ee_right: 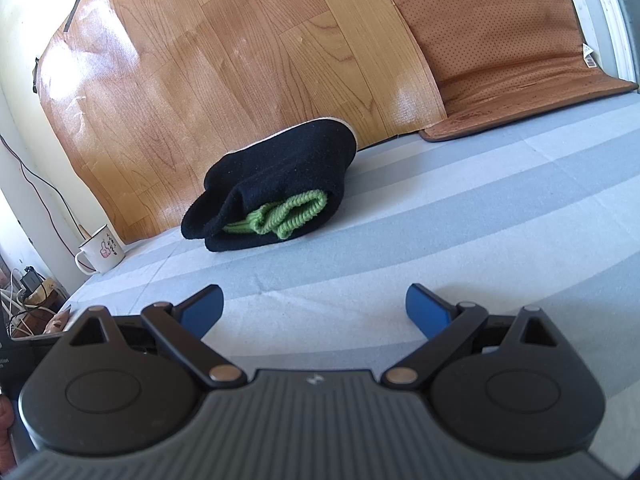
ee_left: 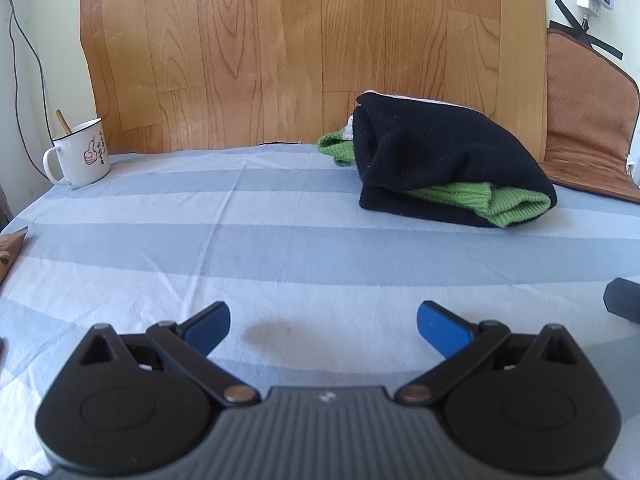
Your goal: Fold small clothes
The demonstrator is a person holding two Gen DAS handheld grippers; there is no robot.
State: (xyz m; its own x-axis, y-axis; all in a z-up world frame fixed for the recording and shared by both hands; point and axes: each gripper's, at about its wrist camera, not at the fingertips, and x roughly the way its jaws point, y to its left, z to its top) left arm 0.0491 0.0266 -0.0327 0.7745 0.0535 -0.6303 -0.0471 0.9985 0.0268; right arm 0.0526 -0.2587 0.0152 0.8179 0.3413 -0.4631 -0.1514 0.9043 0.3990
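Your left gripper [ee_left: 323,325] and right gripper [ee_right: 314,307] were both wide open, holding nothing, low over the striped sheet [ee_left: 200,248]. The black garment [ee_left: 440,160] lay folded against the wood-grain board [ee_left: 280,40], green knit [ee_left: 512,202] tucked inside (folding looked essentially done). The mug [ee_left: 80,154] held a stick; contents otherwise hidden.

A home: striped bedsheet [ee_left: 280,240], enamel mug [ee_left: 82,152], seat cushion [ee_right: 500,40].

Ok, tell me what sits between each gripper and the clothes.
Nothing visible does. Only bare striped sheet lies between the open left gripper and the clothes, and between the open right gripper and them. The mug stands off to the side.
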